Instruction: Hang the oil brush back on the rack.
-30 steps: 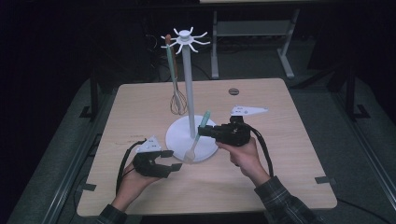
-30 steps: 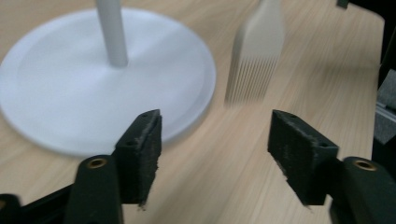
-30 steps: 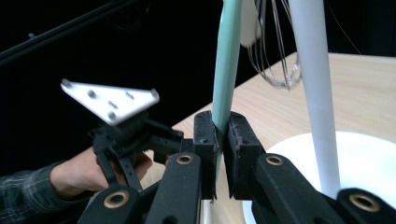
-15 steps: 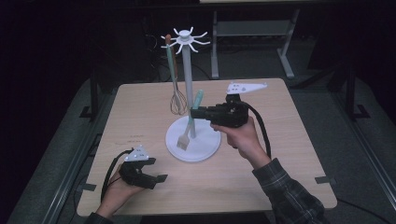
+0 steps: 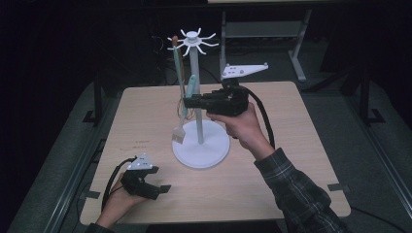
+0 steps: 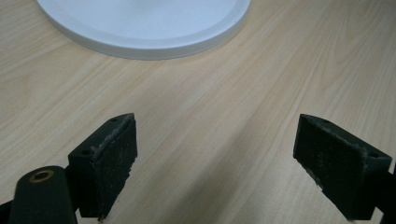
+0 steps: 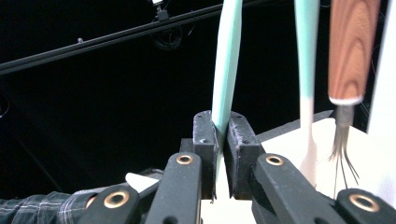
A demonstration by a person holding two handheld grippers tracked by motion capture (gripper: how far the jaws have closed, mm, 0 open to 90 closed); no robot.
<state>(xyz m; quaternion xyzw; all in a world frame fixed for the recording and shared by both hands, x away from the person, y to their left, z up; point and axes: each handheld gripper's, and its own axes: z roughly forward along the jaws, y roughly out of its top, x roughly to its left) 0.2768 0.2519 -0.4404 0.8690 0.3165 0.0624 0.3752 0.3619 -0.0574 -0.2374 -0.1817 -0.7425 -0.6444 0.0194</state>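
A white utensil stand (image 5: 199, 119) with a ring of hooks at its top (image 5: 193, 39) rises from a round base (image 5: 214, 150) at the table's middle. My right gripper (image 5: 189, 103) (image 7: 222, 126) is held in the air left of the pole, shut on the handle of a mint-handled brush (image 5: 183, 116) (image 7: 227, 70). The brush hangs tilted, its pale head (image 5: 178, 135) above the base. A second mint utensil (image 7: 307, 46) and a wooden-handled whisk (image 7: 351, 46) hang from the hooks. My left gripper (image 5: 158, 180) (image 6: 215, 149) rests open on the table at the front left, with only bare wood between its jaws.
The wooden table (image 5: 291, 145) stands over a dark floor. The stand's base (image 6: 144, 23) lies just ahead of my left gripper. A metal frame (image 5: 262, 34) stands behind the table.
My right gripper has lifted the brush from low over the base up and leftward beside the pole. My left gripper has pulled back toward the front-left corner.
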